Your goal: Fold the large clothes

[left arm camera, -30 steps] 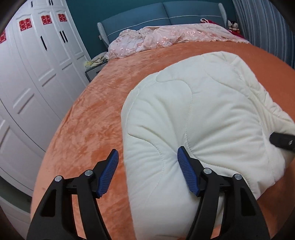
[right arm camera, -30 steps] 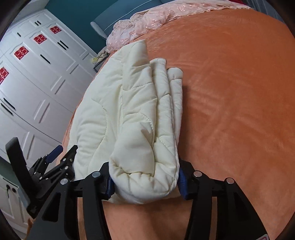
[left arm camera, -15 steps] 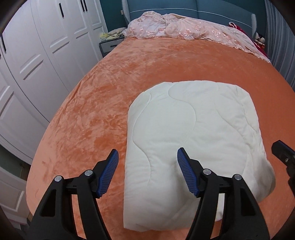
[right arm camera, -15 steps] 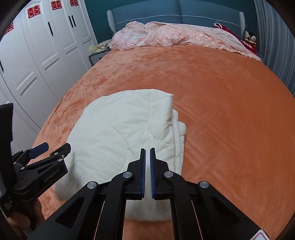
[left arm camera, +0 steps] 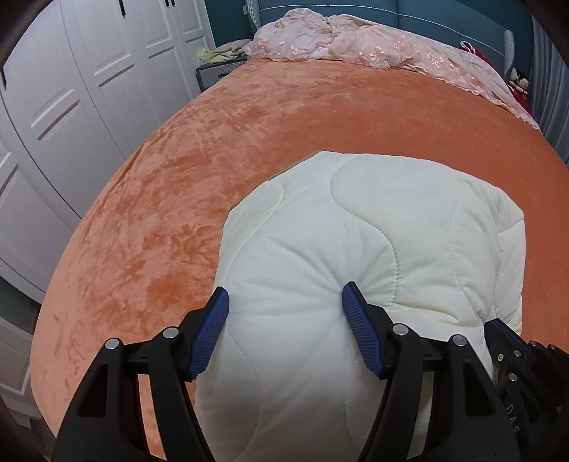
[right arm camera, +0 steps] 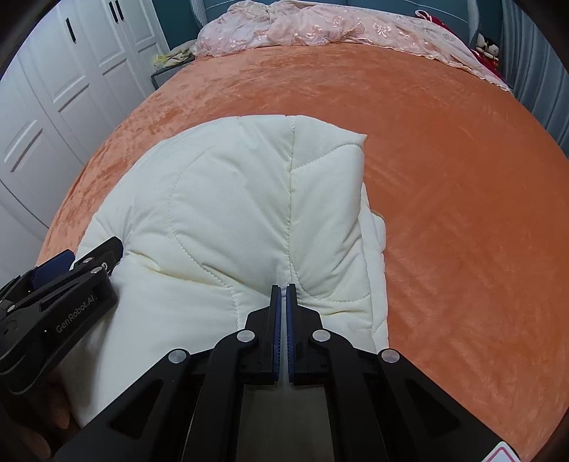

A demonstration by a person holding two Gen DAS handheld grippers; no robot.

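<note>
A cream quilted padded garment (left arm camera: 373, 241) lies folded into a thick bundle on the orange bed cover (left arm camera: 249, 124); it also shows in the right wrist view (right arm camera: 231, 199). My left gripper (left arm camera: 284, 302) is open, its blue pads pressed down into the near part of the bundle, cloth bulging between them. My right gripper (right arm camera: 283, 289) is shut with its tips pressed on the garment's near right part; no cloth is seen between the pads. The left gripper (right arm camera: 67, 270) shows at the left in the right wrist view.
White wardrobe doors (left arm camera: 71, 89) stand along the left of the bed. A pink lace cover (right arm camera: 320, 28) lies bunched at the blue headboard (left arm camera: 426, 10). A nightstand (left arm camera: 217, 71) is at the far left corner. Grey curtains (right arm camera: 544, 71) hang at the right.
Both grippers have come down onto the bundle from above it. The left pads now press into the cloth. The right gripper let go of the edge one second ago and stays shut.
</note>
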